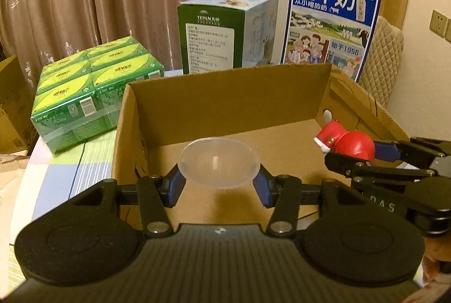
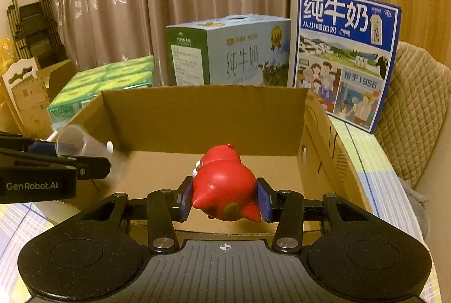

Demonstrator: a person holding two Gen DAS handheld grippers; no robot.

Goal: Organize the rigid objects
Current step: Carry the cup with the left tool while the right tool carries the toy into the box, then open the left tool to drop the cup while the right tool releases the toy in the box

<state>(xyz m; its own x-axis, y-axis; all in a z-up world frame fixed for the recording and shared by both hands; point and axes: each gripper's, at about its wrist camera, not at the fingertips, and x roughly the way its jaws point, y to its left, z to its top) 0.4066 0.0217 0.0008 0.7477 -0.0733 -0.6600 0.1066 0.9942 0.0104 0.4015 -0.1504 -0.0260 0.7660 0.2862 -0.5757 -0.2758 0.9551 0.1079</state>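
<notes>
An open cardboard box (image 1: 225, 100) stands in front of both grippers, seen again as the box (image 2: 203, 116) in the right wrist view. My left gripper (image 1: 219, 184) is shut on a clear plastic cup (image 1: 220, 166), held over the box's near edge. My right gripper (image 2: 224, 198) is shut on a red toy figure (image 2: 225, 190), also above the box's near side. In the left wrist view the red toy (image 1: 346, 143) and right gripper (image 1: 363, 159) show at the right. The cup (image 2: 72, 140) and left gripper (image 2: 70, 159) appear at the left of the right wrist view.
Behind the box stand a green pack of cartons (image 1: 93, 88), a pale milk carton case (image 1: 228, 35) and a blue milk case (image 1: 329, 23). A quilted chair back (image 1: 383, 60) is at the right. A striped cloth (image 1: 56, 179) covers the table. A folded ladder (image 2: 31, 21) leans far left.
</notes>
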